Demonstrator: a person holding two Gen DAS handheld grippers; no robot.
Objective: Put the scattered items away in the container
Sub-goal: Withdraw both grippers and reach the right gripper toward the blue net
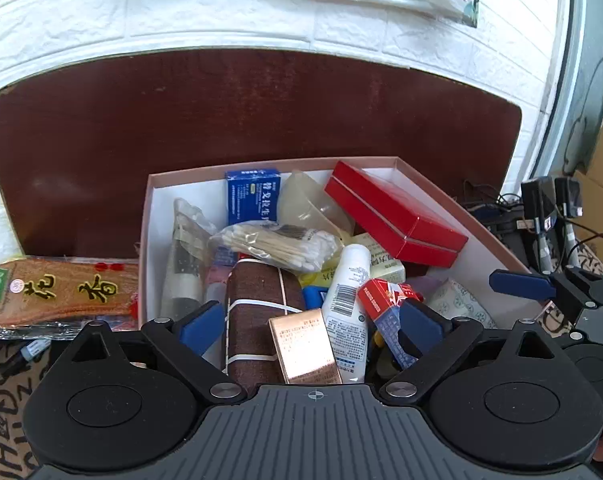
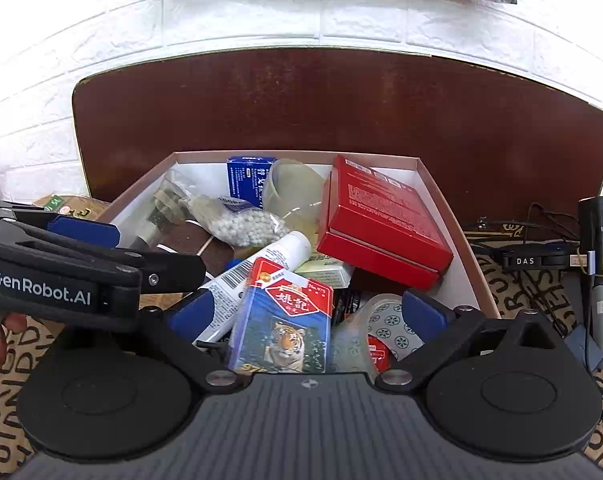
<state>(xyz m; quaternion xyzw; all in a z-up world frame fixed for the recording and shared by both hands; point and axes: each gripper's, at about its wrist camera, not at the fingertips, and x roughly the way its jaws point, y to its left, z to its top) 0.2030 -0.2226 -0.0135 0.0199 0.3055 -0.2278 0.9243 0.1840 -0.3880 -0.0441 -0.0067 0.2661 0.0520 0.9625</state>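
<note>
Pink-rimmed cardboard box [image 1: 453, 204], white inside, sits on a dark brown board against a white brick wall. Box is heaped full. Red case [image 1: 397, 218] leans tilted on the far right wall. Blue carton [image 1: 250, 196] stands at the back, a clear cup [image 1: 313, 204] just beside it. Bag of cotton swabs [image 1: 277, 246] lies across the middle. White tube [image 1: 349, 300] slants toward the near side. Brown bundle [image 1: 257, 312], tied with white bands, lies left of the tube; a copper carton [image 1: 305, 348] lies at its near end.

Left gripper [image 1: 311, 326]: jaws spread wide over the near edge of the box, nothing pinched between the blue pads.

Right gripper [image 2: 305, 314]: jaws also wide apart. Tiger card pack [image 2: 285, 320] lies in the gap between the pads, not squeezed.

Packet of insoles [image 1: 57, 292] lies outside the box, touching its left wall.
</note>
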